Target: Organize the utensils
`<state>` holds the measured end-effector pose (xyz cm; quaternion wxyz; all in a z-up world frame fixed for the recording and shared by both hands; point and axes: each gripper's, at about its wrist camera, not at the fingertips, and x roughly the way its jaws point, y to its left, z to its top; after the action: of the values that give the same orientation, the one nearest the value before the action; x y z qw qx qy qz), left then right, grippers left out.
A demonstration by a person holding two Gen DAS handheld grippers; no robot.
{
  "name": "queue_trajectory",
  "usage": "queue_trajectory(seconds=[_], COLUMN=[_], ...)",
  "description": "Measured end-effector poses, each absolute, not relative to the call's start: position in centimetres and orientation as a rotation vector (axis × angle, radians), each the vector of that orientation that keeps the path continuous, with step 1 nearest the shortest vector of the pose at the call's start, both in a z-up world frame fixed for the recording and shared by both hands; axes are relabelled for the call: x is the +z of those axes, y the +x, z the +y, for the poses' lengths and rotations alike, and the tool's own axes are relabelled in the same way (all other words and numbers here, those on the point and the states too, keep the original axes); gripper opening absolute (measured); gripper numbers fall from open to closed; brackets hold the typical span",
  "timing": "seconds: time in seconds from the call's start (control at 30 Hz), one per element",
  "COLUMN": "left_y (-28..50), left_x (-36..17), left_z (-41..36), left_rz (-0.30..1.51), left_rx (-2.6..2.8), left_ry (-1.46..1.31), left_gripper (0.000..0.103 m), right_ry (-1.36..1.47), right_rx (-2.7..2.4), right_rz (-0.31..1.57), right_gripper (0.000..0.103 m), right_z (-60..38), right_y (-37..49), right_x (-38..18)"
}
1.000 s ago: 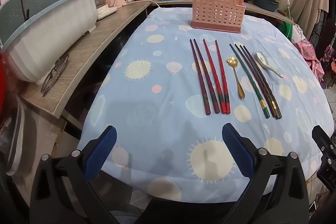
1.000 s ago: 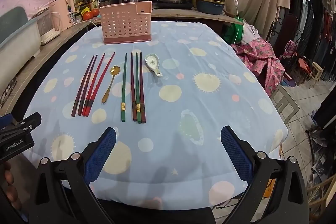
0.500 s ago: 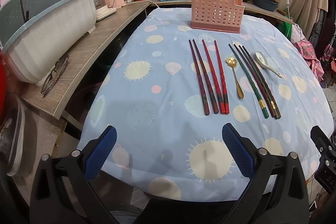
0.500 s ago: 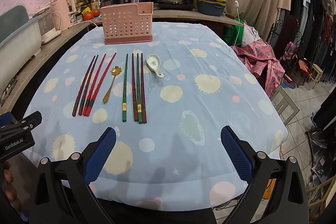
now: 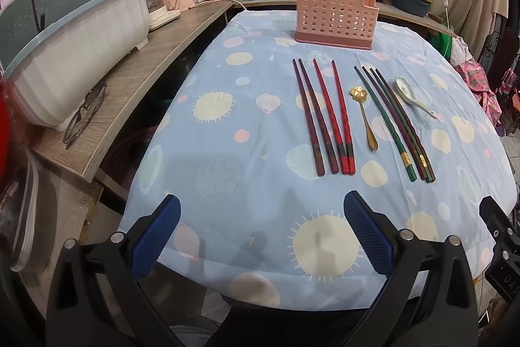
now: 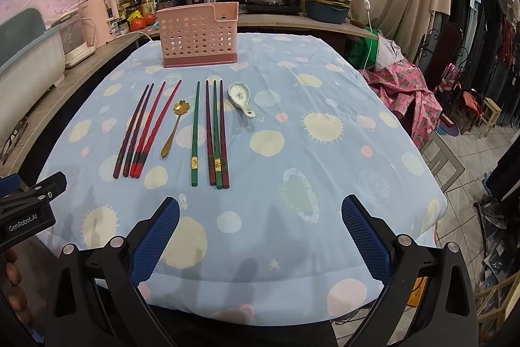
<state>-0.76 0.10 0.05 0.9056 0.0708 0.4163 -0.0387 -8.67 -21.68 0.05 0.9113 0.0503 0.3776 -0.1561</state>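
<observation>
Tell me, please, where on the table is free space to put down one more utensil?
Free: the cloth right of the ceramic spoon out to the table edge, and the near strip between the chopstick ends and both open hand-held grippers. Crowded: the row from the dark red chopsticks to the spoon, below the pink holder.

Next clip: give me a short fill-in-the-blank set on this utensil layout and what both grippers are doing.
1. The gold spoon lies between the red chopsticks and the ____ chopstick.
2. The pink holder contains ____ utensils so far.
3. Both the left gripper and the right gripper are ____, holding nothing.
4. The white ceramic spoon lies at the ____ end of the row.

Missing words: green; no; open; right
</observation>
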Motion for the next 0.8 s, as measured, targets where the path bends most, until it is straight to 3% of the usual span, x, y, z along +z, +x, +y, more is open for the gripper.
queue_trajectory(seconds=[0.8], left_y=[-0.82], left_x=[-0.03], left_z=[0.3], left_rz=[0.862], left_rx=[-0.08], left_ry=[0.145], left_gripper=[0.096], right_ry=[0.102], right_rx=[-0.322], right_rz=[0.775], right_gripper=[0.096], right_z=[-21.36], right_y=[-8.83], right_x=[0.05])
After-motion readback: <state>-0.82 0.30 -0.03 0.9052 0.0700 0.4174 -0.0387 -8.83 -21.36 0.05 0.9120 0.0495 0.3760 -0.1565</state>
